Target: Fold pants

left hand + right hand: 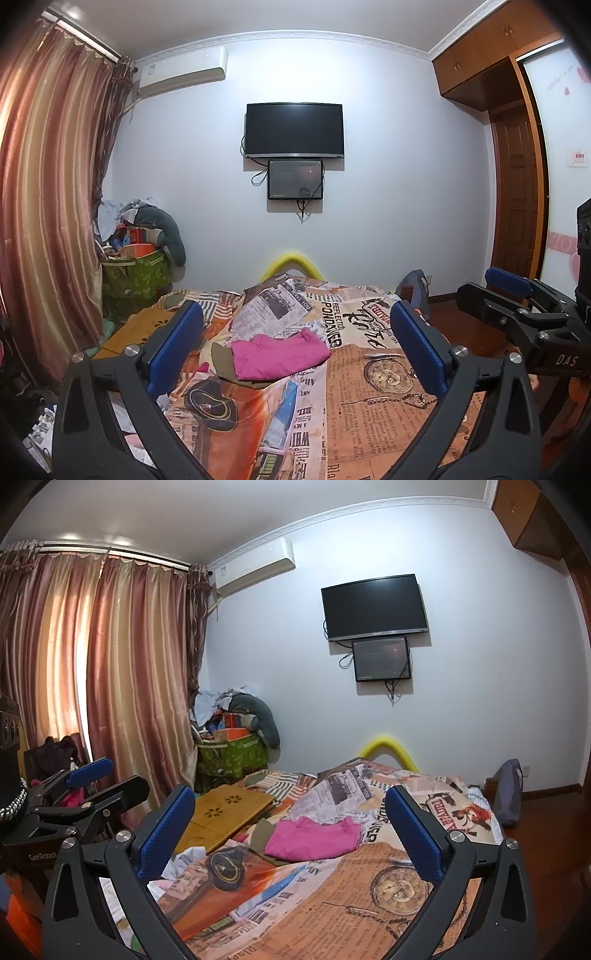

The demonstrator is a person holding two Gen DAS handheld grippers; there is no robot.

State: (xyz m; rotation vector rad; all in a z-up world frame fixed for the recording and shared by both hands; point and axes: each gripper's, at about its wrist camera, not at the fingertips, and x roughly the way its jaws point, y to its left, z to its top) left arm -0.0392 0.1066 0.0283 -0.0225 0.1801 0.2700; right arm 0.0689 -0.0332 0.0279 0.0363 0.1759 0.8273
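Folded pink pants on the bed, both grippers released

The pink pants (279,354) lie folded near the middle of the newspaper-print bedspread (373,402), atop an olive garment (264,832). The left gripper (295,347) and right gripper (291,830) hover apart over the bed's near edge, jaws spread wide and empty.

Your pink pants (277,355) cover most of an olive garment (222,363). Your left gripper's (295,347) arms are cut off by the lower edge. The quilt (332,904) print is too small to read.
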